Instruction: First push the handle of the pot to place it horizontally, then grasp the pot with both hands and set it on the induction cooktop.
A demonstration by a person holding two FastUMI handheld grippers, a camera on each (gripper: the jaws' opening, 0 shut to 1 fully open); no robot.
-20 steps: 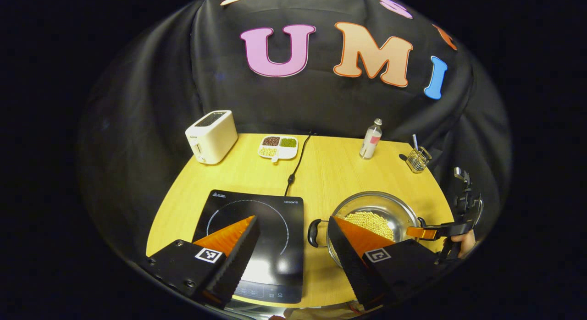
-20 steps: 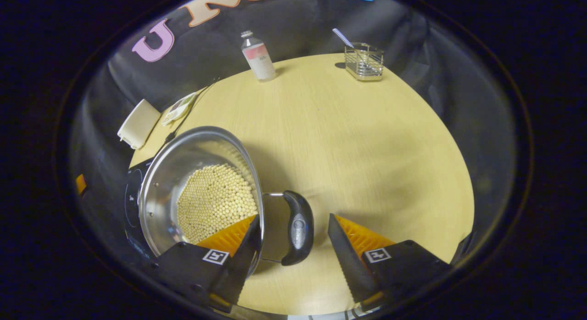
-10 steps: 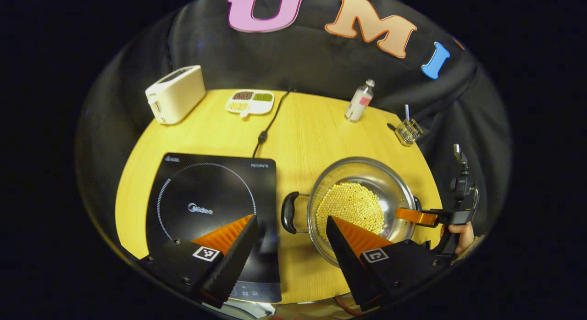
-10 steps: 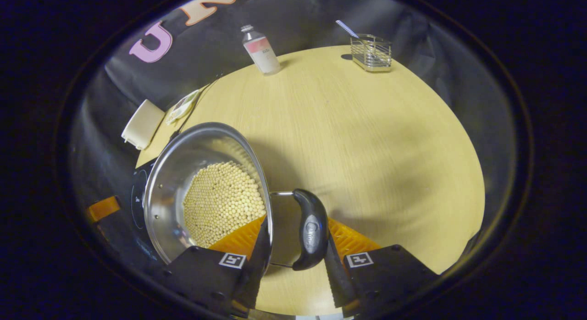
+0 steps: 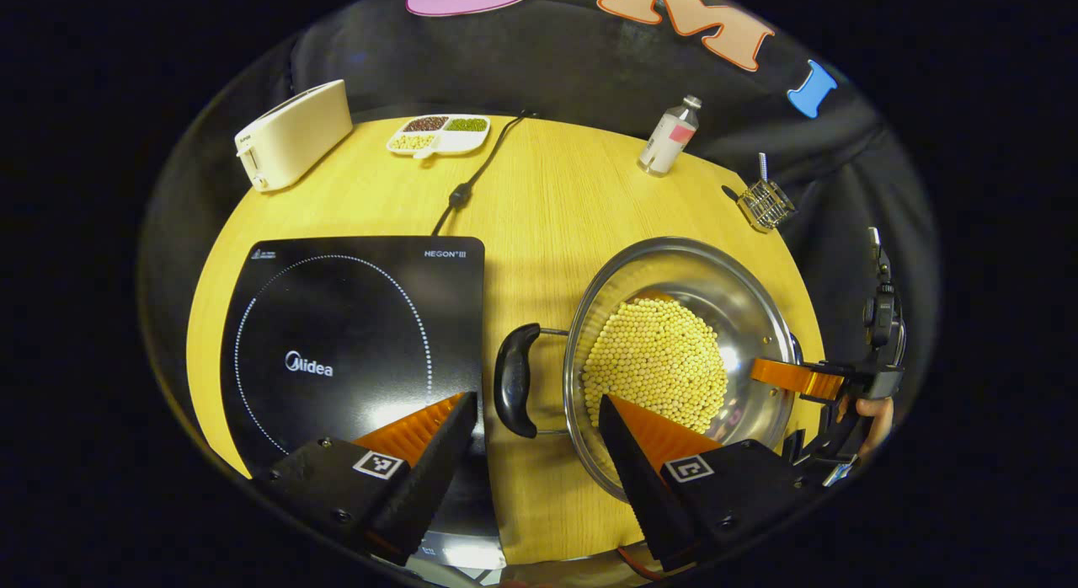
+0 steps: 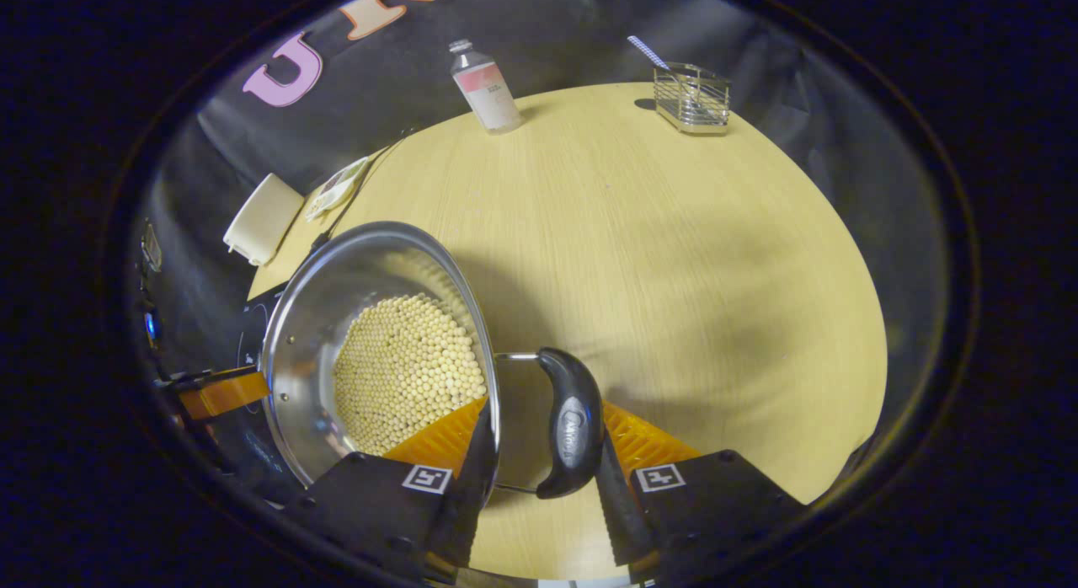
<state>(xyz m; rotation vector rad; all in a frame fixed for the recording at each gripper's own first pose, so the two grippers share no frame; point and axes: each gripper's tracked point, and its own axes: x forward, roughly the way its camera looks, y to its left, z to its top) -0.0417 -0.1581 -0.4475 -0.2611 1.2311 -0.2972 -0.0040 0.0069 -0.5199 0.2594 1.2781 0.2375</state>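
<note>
pot (image 5: 749, 318) gripped at one handle
right gripper (image 6: 539, 453) jaws clamp the right handle (image 6: 571, 421); left gripper (image 5: 535, 441) jaws apart around the left handle (image 5: 512, 392), induction cooktop (image 5: 354, 335) beside.

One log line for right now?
right gripper: shut on pot handle | left gripper: open at other handle | pot: on table

round wooden table (image 5: 556, 209) holding a pot (image 5: 741, 302), induction cooktop (image 5: 354, 318), toaster (image 5: 290, 133), snack tray (image 5: 438, 135), bottle (image 5: 669, 136), wire rack (image 5: 765, 205).

Bright overhead light, glare on cooktop (image 5: 404, 411), soft shadow beside pot (image 6: 312, 318), sharp focus, fisheye-bent edges
</note>
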